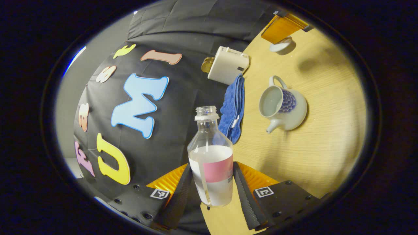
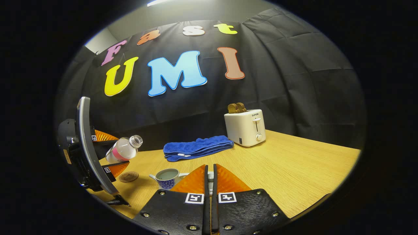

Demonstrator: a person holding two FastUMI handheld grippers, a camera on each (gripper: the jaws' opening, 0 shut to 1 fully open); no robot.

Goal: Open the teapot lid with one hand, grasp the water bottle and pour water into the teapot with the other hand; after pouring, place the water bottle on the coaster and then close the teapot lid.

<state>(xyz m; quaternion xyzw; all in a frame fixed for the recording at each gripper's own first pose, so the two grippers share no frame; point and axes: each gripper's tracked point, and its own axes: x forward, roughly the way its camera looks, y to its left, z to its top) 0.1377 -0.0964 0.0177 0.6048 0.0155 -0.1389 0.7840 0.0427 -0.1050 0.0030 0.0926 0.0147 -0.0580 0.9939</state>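
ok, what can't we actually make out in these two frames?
- Teapot lid: right gripper view, just a sliver between the right gripper's fingers, which cover the rest.
- Teapot handle: right gripper view, behind those same fingers.
- Water level in the teapot: both views, too small and pale to judge.
- Water bottle lower sides: left gripper view, covered by the left gripper's fingers.

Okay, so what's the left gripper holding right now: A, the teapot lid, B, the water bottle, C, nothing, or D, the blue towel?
B: in the left gripper view the left gripper has its two fingers pressed on either side of the uncapped water bottle, which is tilted toward the open teapot on the table.
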